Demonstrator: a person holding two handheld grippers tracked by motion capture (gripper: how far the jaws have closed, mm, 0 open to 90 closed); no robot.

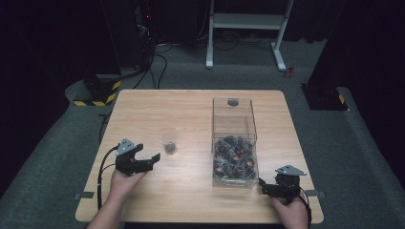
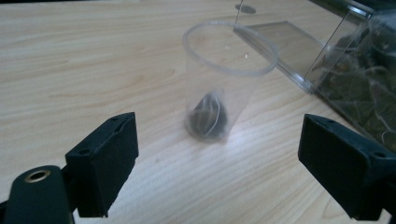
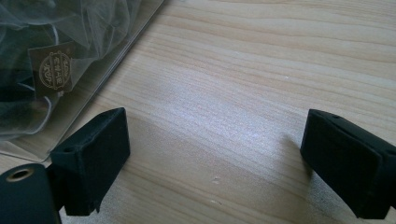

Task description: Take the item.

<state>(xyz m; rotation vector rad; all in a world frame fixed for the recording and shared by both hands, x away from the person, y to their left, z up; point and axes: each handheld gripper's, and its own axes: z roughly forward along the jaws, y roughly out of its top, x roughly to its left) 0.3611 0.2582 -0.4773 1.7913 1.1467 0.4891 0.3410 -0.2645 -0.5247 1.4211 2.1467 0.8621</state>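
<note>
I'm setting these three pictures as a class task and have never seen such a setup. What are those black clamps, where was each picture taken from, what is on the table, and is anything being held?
No robot is involved. A person sits at a wooden table and holds a hand-operated two-jaw clamp in each hand: the left gripper and the right gripper.

The high view comes from a fixed camera above, looking down. The other two pictures come from small cameras riding on each gripper, looking along its black jaws.

On the table stands a clear plastic cup with one dark tea bag at its bottom. Beside it is a clear plastic box holding many similar mesh tea bags.

Nothing is held. Both grippers have their jaws wide apart: the left one faces the cup, and the right one sits by the near corner of the box.
</note>
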